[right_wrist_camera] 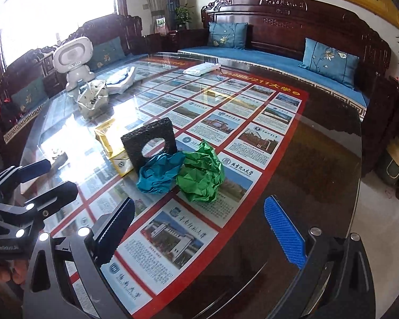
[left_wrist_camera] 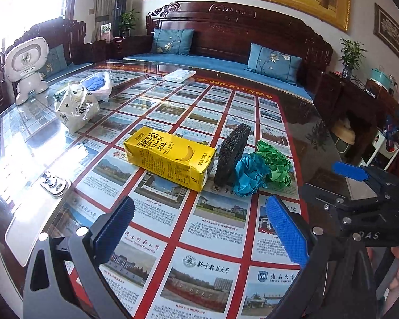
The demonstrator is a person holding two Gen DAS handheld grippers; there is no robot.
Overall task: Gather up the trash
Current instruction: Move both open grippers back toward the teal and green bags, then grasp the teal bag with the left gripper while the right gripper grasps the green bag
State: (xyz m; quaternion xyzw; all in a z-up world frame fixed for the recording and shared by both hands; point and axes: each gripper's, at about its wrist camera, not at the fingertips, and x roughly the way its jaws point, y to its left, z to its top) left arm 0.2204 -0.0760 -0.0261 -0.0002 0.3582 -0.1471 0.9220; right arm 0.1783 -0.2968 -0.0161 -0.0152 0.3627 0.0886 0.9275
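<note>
Both wide-open grippers (left_wrist_camera: 199, 236) (right_wrist_camera: 202, 236) face trash (left_wrist_camera: 170, 158) just ahead.

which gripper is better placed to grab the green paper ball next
Right, probably. The green paper ball lies almost straight ahead of the open right gripper, nothing between. From the left gripper, also open, it sits off to the right behind the blue paper ball.

Glass table (left_wrist_camera: 319, 133), carton (left_wrist_camera: 170, 158), paper wads (left_wrist_camera: 263, 168).

glossy glass table (left_wrist_camera: 40, 143) | crumpled paper balls (left_wrist_camera: 250, 172) | rough foam block (left_wrist_camera: 231, 154)
</note>
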